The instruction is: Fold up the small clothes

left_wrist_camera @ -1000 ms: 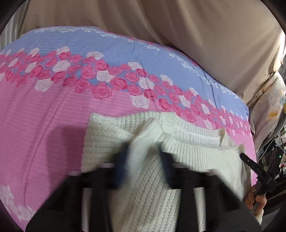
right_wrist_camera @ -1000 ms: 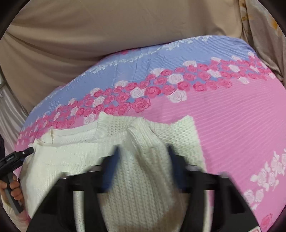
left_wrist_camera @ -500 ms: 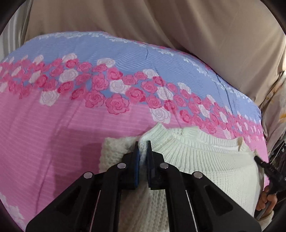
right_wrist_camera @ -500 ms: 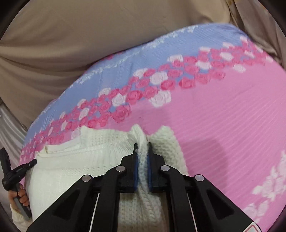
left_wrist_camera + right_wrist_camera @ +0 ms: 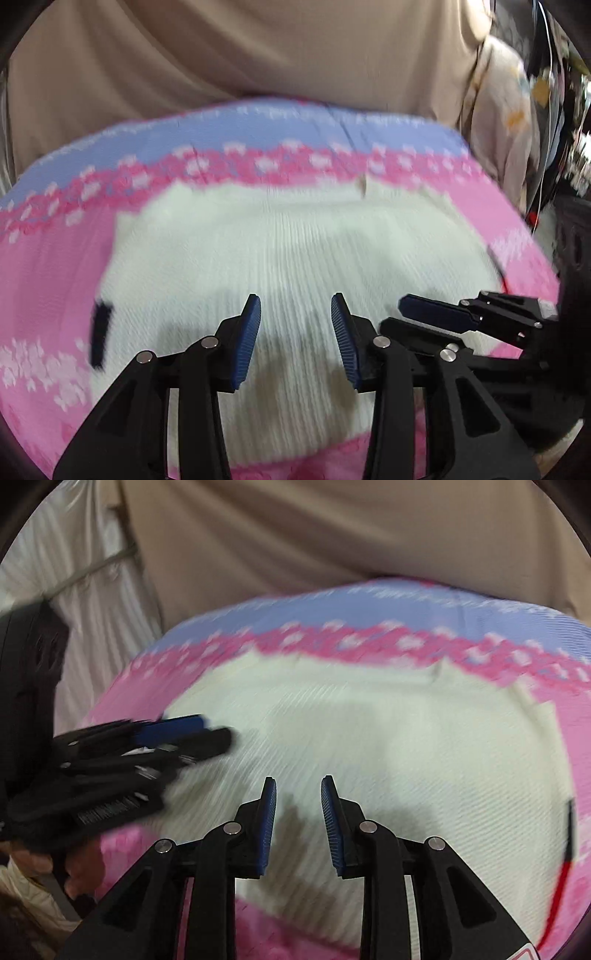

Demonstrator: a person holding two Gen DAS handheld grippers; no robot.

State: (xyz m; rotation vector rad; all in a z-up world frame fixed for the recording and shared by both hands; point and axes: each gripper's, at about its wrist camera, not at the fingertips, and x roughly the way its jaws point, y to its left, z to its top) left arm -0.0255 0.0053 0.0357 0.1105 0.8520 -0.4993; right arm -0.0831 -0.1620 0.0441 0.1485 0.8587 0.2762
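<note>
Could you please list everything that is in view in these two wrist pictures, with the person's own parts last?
knitted sweater: one, cream white, lying folded on the bedspread below both tongs.
bedspread: one, pink with a band of roses and a lilac-blue stripe, under the sweater.
beige cloth: one, tan, draped behind the bedspread.
white pleated fabric: one, white, at far left in the right wrist view.
floral cloth: one, pale with yellow spots, at the right edge.
left tongs: black with blue pads, just opened, nothing between them.
right tongs: black with blue pads, just opened, empty.
hand: one, on the left tongs' handle.
</note>
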